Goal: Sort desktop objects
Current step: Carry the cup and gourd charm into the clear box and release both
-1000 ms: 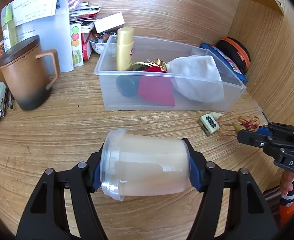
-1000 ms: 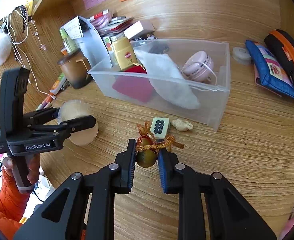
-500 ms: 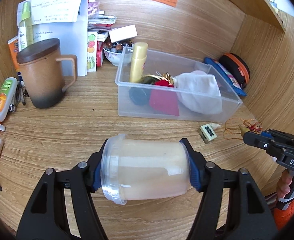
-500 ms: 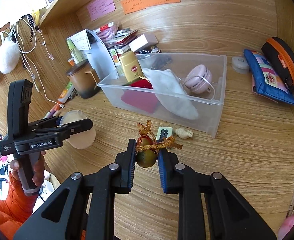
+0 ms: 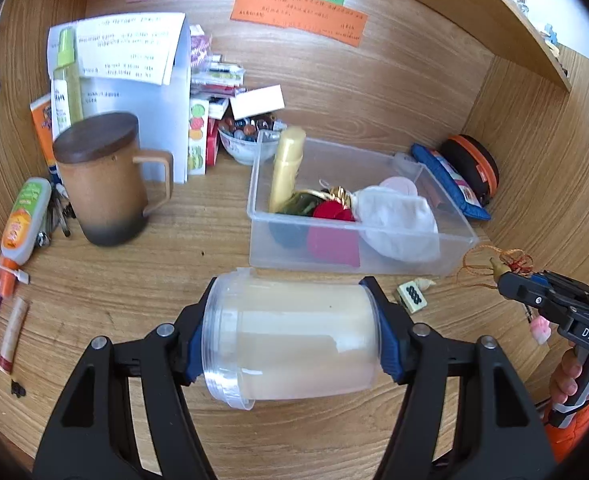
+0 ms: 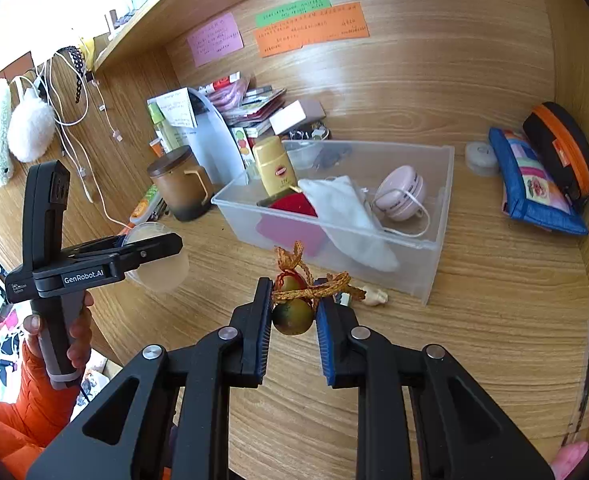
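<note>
Currently: both grippers loaded, held above the desk in front of the clear storage bin point(image 5: 446, 258).

The left gripper point(image 5: 290, 344) is clamped on a translucent lidded jar point(image 5: 290, 340), lying sideways between its blue pads point(image 5: 386, 356), lid end toward the left finger. The right gripper point(image 6: 293, 318) is closed on a small gourd charm point(image 6: 292, 316) with an orange braided cord point(image 6: 314, 286) looped above the fingers. The bin stands on the wooden desk point(image 6: 494, 300) and holds a gold bottle point(image 6: 274, 168), a white cloth pouch point(image 6: 346, 216), a red item and a pink round case point(image 6: 400, 194). A mahjong tile point(image 5: 412, 296) and a small shell point(image 6: 374, 296) lie on the desk just in front of the bin. A lidded brown mug point(image 5: 102, 188) stands well to the bin's left.
</note>
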Tool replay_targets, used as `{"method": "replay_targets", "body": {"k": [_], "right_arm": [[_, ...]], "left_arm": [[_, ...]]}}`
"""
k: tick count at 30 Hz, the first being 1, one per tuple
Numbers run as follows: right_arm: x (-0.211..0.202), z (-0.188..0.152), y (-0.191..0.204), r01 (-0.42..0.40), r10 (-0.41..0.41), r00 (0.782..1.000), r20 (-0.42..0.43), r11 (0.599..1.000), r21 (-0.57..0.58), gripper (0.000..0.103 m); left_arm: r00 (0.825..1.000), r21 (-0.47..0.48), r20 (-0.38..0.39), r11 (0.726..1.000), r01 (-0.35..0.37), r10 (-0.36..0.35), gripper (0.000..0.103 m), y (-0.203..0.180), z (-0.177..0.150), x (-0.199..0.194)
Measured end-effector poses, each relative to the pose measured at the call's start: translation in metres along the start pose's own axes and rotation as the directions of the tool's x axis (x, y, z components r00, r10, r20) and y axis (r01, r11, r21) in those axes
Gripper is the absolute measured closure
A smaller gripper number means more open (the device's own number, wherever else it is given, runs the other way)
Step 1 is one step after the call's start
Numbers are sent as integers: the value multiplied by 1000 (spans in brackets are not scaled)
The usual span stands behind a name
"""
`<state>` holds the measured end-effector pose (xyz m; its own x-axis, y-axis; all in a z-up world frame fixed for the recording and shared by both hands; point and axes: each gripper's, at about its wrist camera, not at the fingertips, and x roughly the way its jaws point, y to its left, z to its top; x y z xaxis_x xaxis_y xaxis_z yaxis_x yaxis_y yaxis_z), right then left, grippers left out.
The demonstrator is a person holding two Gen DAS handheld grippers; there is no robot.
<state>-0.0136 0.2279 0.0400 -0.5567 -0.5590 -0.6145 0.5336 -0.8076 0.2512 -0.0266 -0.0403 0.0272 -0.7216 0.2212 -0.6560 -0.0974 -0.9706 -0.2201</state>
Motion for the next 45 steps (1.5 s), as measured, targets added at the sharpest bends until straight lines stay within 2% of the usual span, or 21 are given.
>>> {"method": "replay_targets", "body": {"k": [11,14,17,30,45], "right_arm": [[-11,20,-6,41,-39,998,55,999,-25,84],[-10,28,-9,55,-53,996,66,998,-27,84],[-7,35,-12,56,-54,996,73,998,-26,84],[17,56,-35,67,-67,995,71,998,3,84],[67,67,-67,68,-68,998,-13,997,32,84]], "left_arm": [[998,38,70,999,1,-4,37,-16,31,-13],[997,48,76,999,21,-25,37,-21,41,-10],[997,50,57,998,44,-47,37,-22,49,-1],[998,83,42,995,52,-56,37,-25,85,31],[997,127,-36,989,77,-73,37,-38,99,93]]}}
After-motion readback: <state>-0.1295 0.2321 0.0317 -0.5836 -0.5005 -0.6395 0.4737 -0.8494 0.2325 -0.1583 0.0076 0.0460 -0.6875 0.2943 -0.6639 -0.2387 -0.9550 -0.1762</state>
